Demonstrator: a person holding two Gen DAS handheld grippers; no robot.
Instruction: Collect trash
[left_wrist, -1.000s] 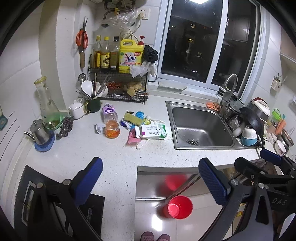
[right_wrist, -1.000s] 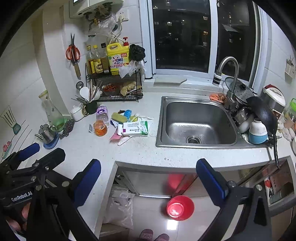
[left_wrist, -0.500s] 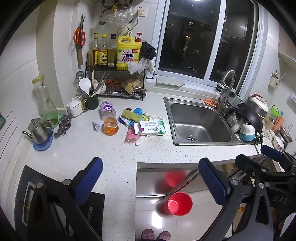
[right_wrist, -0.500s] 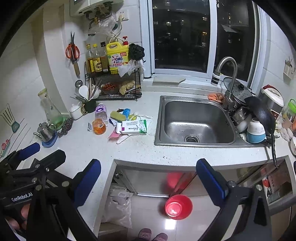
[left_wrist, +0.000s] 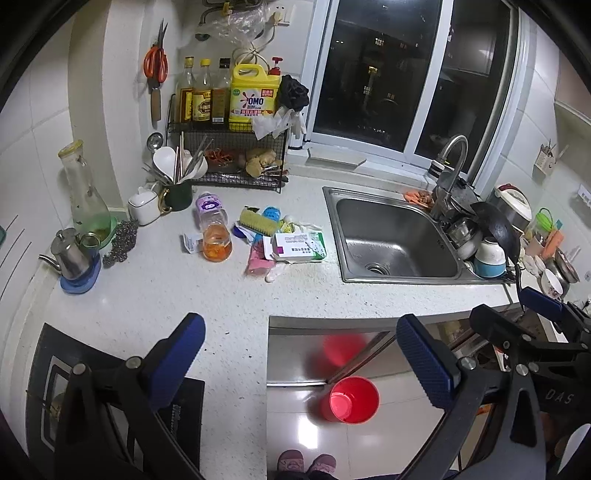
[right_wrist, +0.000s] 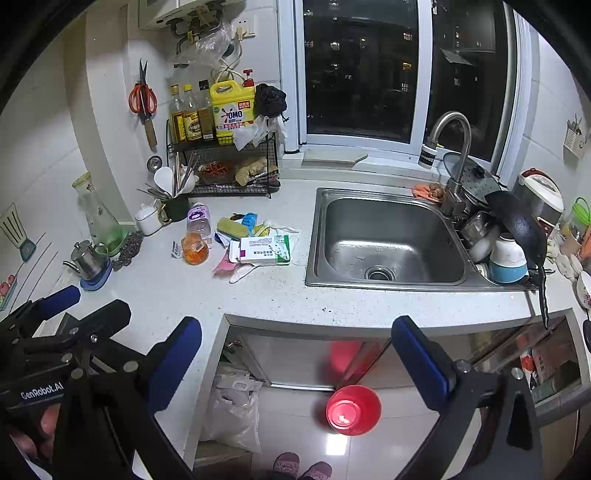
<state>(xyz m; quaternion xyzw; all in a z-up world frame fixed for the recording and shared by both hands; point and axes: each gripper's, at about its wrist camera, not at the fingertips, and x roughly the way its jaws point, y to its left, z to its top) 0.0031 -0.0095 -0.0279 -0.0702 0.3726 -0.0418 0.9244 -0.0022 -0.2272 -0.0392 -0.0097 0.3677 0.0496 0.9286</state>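
Note:
A heap of trash lies on the white counter left of the sink: a plastic bottle (left_wrist: 216, 232) (right_wrist: 197, 236) with orange liquid, a white and green box (left_wrist: 299, 246) (right_wrist: 264, 249), a yellow brush (left_wrist: 258, 220), a pink wrapper (left_wrist: 258, 260) and a small label (left_wrist: 189, 243). On the floor below stands a red bin (left_wrist: 351, 398) (right_wrist: 352, 409). My left gripper (left_wrist: 301, 358) is open and empty, well short of the heap. My right gripper (right_wrist: 295, 358) is open too, over the counter's front edge.
A steel sink (left_wrist: 391, 240) with a tap (right_wrist: 448, 147) sits right of the heap, with stacked dishes (left_wrist: 487, 243) beyond it. A wire rack (left_wrist: 229, 158) of bottles stands at the back wall. A kettle (left_wrist: 72, 254) and a hob (left_wrist: 55, 387) are at left. Slippered feet (left_wrist: 306, 463) show below.
Both views have drawn back and up slightly, so the heap and the sink sit a little farther off. Both grippers have stayed open and empty.

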